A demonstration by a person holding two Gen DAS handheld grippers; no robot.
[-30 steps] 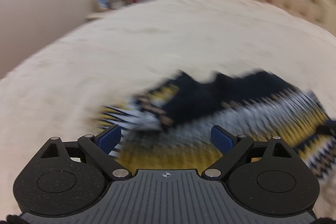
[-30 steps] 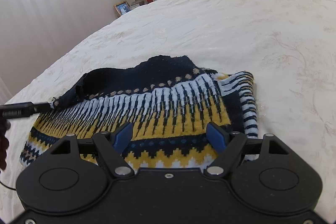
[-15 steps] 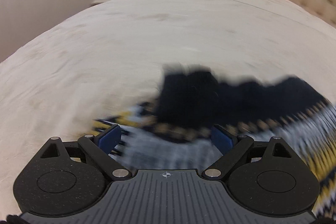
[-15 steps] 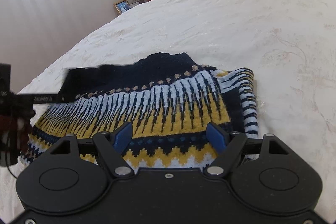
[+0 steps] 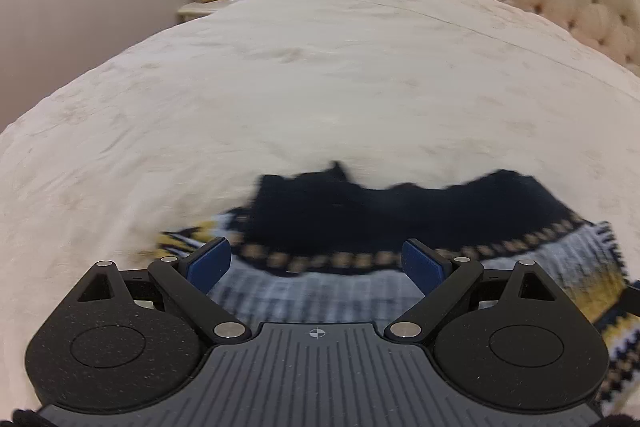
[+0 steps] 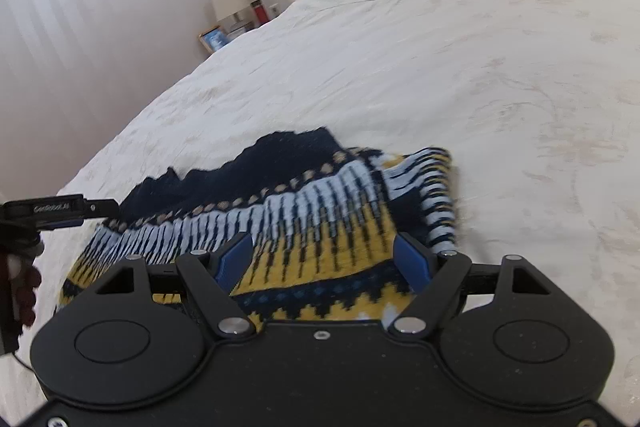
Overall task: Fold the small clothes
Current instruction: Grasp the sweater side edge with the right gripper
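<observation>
Right wrist view: the patterned sweater [image 6: 304, 211] lies on the white bedspread [image 6: 480, 75], navy part farthest away. The right gripper [image 6: 324, 259] hovers over its yellow band, jaws apart. The left gripper [image 5: 316, 261], jaws also apart, hangs above the sweater's pale band.

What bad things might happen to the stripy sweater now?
1. Both claws, left and right, are open above the sweater, so a grab might pinch too many layers.
2. The sleeve on the right is folded over loosely; tugging might undo it.
3. The bedspread is soft and wrinkly, so a claw could catch it too.
</observation>
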